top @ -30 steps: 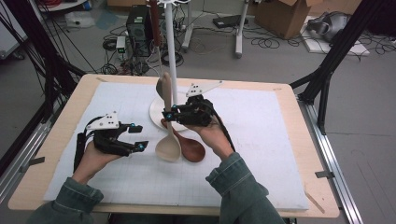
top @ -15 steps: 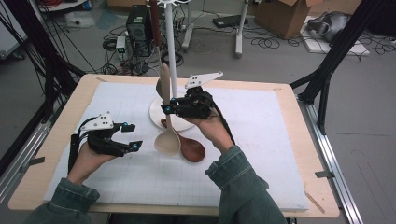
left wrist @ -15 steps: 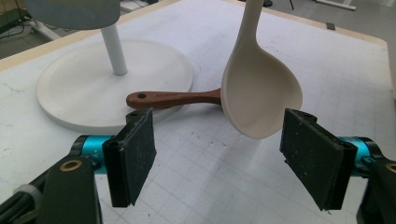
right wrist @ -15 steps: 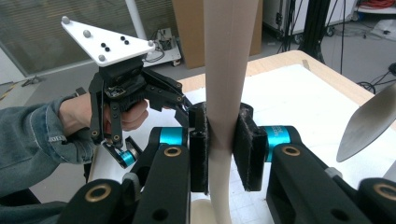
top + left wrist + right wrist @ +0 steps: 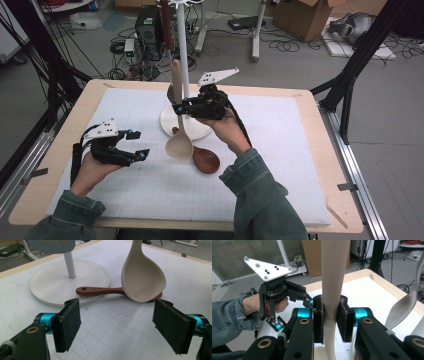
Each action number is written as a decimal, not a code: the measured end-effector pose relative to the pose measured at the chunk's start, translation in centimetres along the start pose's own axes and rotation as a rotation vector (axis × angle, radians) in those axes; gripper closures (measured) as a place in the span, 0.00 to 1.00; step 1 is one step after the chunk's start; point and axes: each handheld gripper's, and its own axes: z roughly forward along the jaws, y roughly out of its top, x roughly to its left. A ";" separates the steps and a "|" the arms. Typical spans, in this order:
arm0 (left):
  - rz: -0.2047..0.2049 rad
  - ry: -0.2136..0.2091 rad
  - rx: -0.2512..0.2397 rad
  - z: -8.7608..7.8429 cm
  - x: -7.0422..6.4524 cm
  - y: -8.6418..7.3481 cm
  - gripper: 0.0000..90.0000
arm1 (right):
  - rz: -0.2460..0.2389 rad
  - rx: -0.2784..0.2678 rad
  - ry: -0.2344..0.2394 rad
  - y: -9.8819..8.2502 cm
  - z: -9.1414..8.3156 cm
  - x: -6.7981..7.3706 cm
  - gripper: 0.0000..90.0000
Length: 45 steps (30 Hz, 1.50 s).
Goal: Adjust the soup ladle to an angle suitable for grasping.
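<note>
Hanging upright in the right gripper (image 5: pixel 331 322) (clamped): pale spoon (image 5: pixel 333 280).

A lab: cable tangle (image 5: pixel 150 55), computer tower (image 5: pixel 148 31), cardboard box (image 5: pixel 300 17) around the table (image 5: pixel 320 150).

I note a pale cream spoon (image 5: pixel 178 140) and a dark reddish-brown wooden spoon (image 5: pixel 204 159) on a white mat (image 5: pixel 280 165) printed with a faint grey grid, over a light tan table (image 5: pixel 337 150). The stand (image 5: pixel 183 75) is white. Both the left gripper (image 5: pixel 134 145) and the right gripper (image 5: pixel 178 110) are black with teal accents, and the sleeves (image 5: pixel 260 195) are faded blue-green denim.
</note>
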 end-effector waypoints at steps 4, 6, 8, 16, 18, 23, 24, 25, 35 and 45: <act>0.002 -0.001 -0.002 0.0 0.0 0.0 0.24 | 0.004 -0.005 0.004 0.4 -0.1 -0.3 0.86; -0.001 0.002 -0.001 0.0 0.1 0.0 0.24 | 0.003 -0.001 0.006 0.7 -0.1 -0.4 0.86; -0.002 0.006 -0.003 -0.1 0.2 0.0 0.24 | 0.006 -0.007 0.002 0.9 0.0 -0.5 0.86; -0.003 0.020 -0.007 -0.4 0.4 0.0 0.24 | -0.006 -0.002 0.005 1.9 0.3 -0.8 0.86; -0.007 0.024 -0.009 -0.5 0.4 0.0 0.24 | -0.010 0.004 0.002 2.3 0.3 -1.0 0.86; -0.003 0.027 -0.011 -0.7 0.5 0.1 0.24 | -0.008 -0.008 0.000 3.3 0.1 -1.4 0.86; -0.004 0.027 -0.012 -0.7 0.5 0.1 0.23 | -0.013 -0.006 -0.003 3.5 0.0 -1.5 0.86; -0.003 0.028 -0.011 -0.8 0.5 0.1 0.23 | -0.016 -0.004 -0.003 3.7 0.0 -1.5 0.86; -0.002 0.037 -0.015 -1.1 0.5 0.2 0.23 | -0.024 -0.008 -0.003 4.9 -0.4 -1.7 0.86; -0.003 0.048 -0.013 -1.3 0.7 0.1 0.22 | -0.026 0.006 0.008 5.2 -0.7 -2.1 0.86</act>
